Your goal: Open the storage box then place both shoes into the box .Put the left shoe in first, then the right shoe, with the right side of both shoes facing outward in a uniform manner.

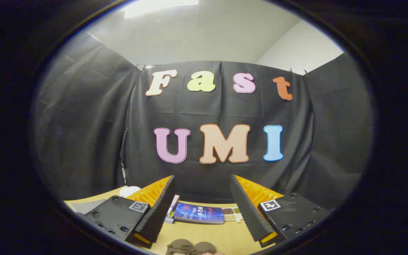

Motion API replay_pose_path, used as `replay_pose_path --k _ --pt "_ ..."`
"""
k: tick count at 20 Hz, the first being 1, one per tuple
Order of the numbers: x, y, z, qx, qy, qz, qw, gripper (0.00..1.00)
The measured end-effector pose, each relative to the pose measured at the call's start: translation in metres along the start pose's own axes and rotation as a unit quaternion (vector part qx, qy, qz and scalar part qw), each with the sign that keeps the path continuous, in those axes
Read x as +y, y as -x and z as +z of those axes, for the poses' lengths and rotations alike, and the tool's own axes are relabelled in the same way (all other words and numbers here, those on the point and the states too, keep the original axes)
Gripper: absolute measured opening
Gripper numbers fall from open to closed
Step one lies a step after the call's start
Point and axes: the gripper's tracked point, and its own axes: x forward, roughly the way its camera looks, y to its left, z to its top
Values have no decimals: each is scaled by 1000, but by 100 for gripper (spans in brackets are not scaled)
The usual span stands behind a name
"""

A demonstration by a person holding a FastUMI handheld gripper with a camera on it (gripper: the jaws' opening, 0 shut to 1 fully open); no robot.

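Black cloth wall across most of the frame, pale ceiling above it in the upper part.

Wooden table (204,235) confined to a low band along the bottom of the frame. Held high and level, so more wall than work surface; likely a carry or survey pose rather than a reach.

Gripper (203,209) at lower centre, released: fingers spread wide, nothing between them, pads touching nothing. Left finger (159,205) and right finger (248,209) both with black ribbed pads and orange backing, angled up and inward. Open stance probably kept ready for the box lid or the first shoe.

Blue book (198,213) flat on the table beyond the fingers, in the gap between them. More books (172,209) stacked just beside it, next to the left finger. Small card with round swatches (233,213) touching the blue book's right end, near the right finger.

White object (130,190) at lower left, behind the left finger; too cut off to identify.

Shoes (193,248): two brown rounded tops at the very bottom centre, side by side, below the open fingers. Left from right not discernible at this angle.

Task judged not yet started; tilt downward needed first.
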Motion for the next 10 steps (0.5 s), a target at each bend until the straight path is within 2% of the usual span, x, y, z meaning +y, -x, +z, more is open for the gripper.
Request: replay_pose_path --k 10 --pt "32 -2 -24 29 -6 48 998 99"
